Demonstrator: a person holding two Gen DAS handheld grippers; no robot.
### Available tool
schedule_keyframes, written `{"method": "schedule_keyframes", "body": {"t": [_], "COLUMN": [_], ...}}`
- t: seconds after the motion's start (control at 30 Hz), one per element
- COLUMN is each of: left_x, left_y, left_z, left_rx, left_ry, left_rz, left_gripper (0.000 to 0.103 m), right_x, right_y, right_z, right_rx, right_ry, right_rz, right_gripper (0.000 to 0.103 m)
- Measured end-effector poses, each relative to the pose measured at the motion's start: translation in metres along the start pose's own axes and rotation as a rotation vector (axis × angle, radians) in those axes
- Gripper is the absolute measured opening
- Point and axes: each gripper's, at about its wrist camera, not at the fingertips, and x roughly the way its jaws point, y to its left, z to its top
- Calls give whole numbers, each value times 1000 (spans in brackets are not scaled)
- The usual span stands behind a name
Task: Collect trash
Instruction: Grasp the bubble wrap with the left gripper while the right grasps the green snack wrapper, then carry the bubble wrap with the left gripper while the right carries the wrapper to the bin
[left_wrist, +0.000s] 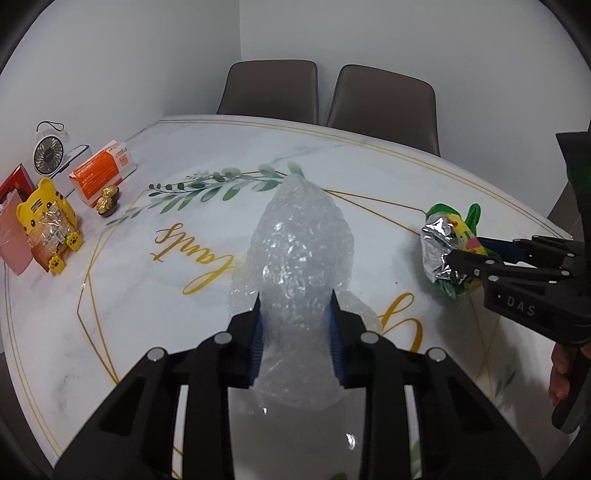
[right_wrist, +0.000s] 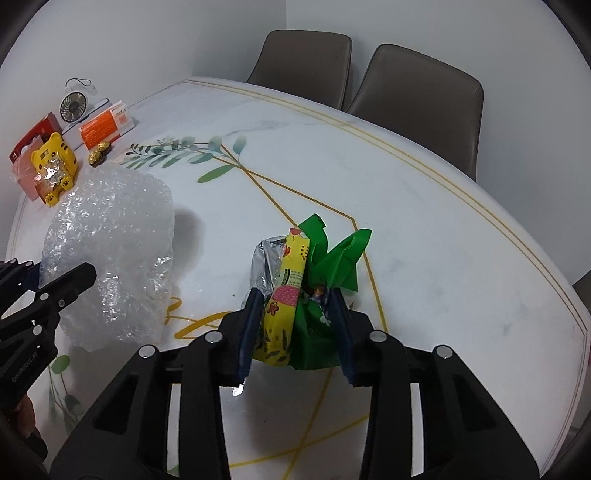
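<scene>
Where left gripper clamps, bubble wrap hidden.

I see open table ahead and right. Clutter at far left: tiger, boxes, fan. Chairs block far edge.

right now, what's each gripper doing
left gripper: shut on the bubble wrap.
right gripper: shut on the snack wrappers.

Both the left tongs and right tongs point downward, clamped tight.
</scene>
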Motion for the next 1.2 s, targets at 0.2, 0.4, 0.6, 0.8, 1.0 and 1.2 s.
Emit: {"method": "schedule_keyframes", "body": {"t": [0.2,0.4,0.6,0.8,1.0,1.2], "left_x": [-30,-73,-121,-163,-191,-225], "left_y": [-8,-11,-6,-9,-25,-63], "left_z": [-5,-15,-33,-58,-82,-105], "left_rx": [7,28,44,99,175,266], "left_ry": [-27,-56,-83,-102,-104,-121], "left_rz": [-23,-40,-59,-98,-150,-243], "left_gripper": [29,29,29,30,30,30], "right_x": [-38,-82,-125,-169,-211,-260], "right_y": [12,22,33,45,52,37], "right_z": [-5,-19,-42,-77,-119,-172], "right_rx": [5,20,36,68,123,203], "right_ry": [-45,-78,-109,-142,-169,-188], "right_rz": [17,13,-6,-36,-65,-120], "right_gripper": [27,27,27,27,27,27]}}
